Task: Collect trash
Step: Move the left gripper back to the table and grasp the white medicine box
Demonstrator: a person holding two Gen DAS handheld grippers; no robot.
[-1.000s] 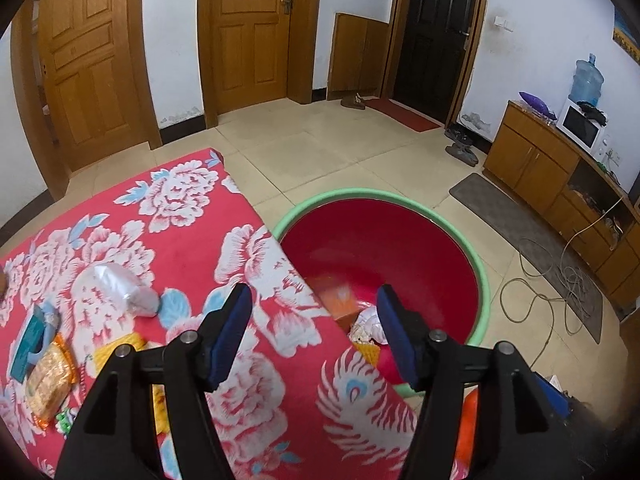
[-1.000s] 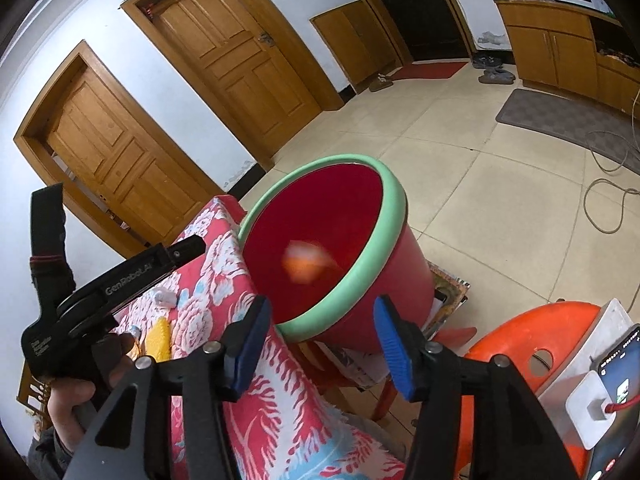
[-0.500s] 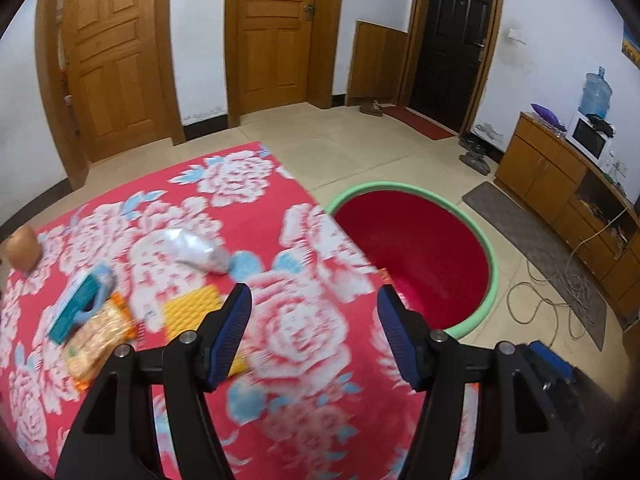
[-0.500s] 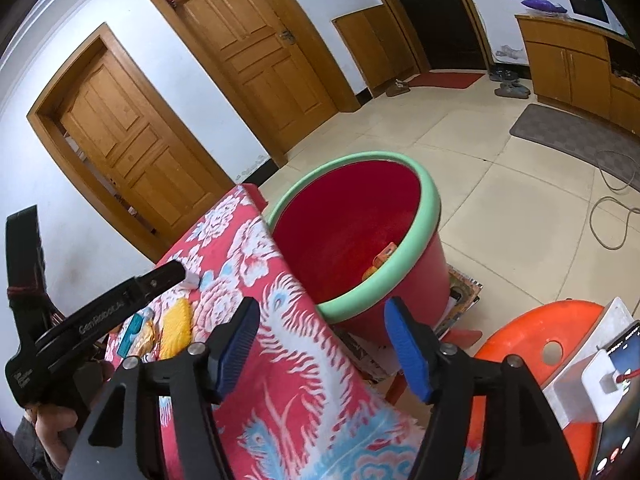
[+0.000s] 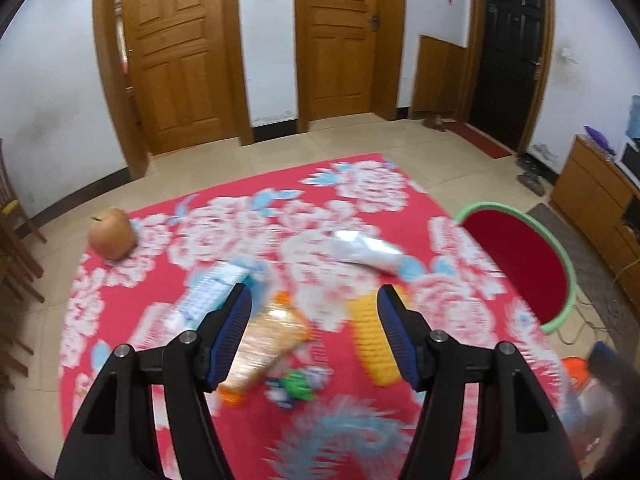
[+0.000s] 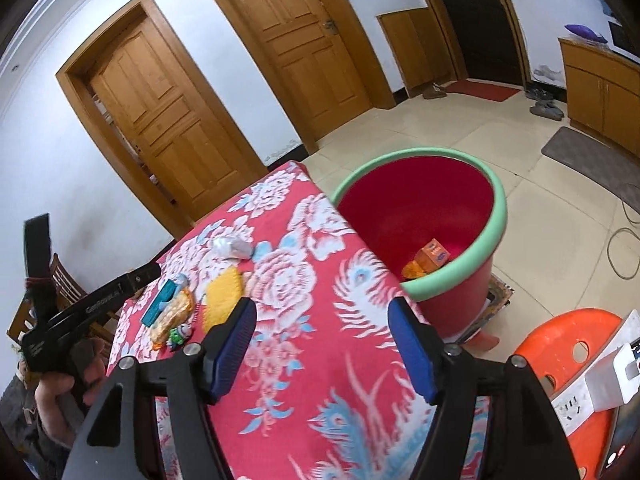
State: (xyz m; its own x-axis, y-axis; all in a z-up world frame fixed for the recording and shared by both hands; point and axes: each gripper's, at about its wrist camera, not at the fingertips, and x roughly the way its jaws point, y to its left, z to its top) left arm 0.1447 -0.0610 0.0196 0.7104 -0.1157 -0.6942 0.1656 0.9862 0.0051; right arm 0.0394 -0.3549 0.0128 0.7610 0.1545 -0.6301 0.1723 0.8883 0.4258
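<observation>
Left wrist view has swung from the red bin [image 5: 516,264] back to the worktop [image 5: 132,312]: left gripper [image 5: 314,336] jaws released and empty over an orange packet [image 5: 268,344]. Right gripper [image 6: 320,352], also released, has dropped its piece; bin at 1 o'clock.

White plastered walls [image 5: 52,80]. Two panelled wooden doors [image 5: 180,64] at 11–12 o'clock; dark door [image 5: 508,52] at 1 o'clock, red doormat [image 5: 480,140] before it. Beige tiled floor [image 6: 540,192]. Wooden cabinet [image 5: 592,200] at 3 o'clock, grey mat [image 6: 588,148] alongside. Wooden chair [image 5: 16,232] at 9 o'clock. Orange plastic stool [image 6: 568,356] at 4 o'clock. Lighting even.
</observation>
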